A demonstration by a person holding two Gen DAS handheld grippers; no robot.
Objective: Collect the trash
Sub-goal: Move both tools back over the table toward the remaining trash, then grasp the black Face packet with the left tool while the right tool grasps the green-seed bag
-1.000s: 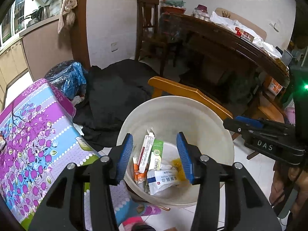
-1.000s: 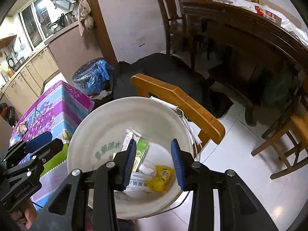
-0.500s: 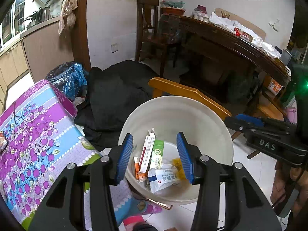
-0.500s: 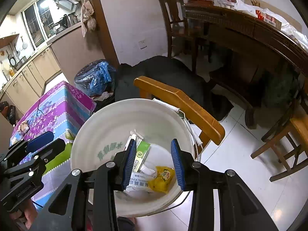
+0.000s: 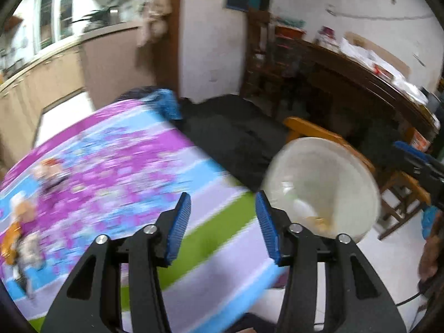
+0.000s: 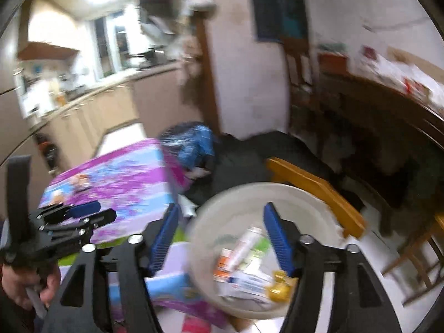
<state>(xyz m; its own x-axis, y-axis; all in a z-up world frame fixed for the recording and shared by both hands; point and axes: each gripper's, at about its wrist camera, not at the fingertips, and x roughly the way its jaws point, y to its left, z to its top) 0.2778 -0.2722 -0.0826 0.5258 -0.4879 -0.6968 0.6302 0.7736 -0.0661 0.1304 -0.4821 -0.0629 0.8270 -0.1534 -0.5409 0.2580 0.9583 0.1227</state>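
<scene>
White bin sits off table edge; both grippers wide, empty, w/ blur risking mis-aimed grab at scraps.

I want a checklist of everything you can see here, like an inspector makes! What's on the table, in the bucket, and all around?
Surface: floral tablecloth, purple, blue and green; blurred small bits near its left edge.
Job's things: white bucket beside the table, holding a tube, cartons and a yellow wrapper.
Clutter: blue trash bag and dark cloth on the floor.
Grippers: left gripper open, empty, over the table; right gripper open, empty, over the bucket.
Cables: thin dark cable at the lower right of the left view.
Surroundings: wooden chair, dark table, kitchen counter.
</scene>
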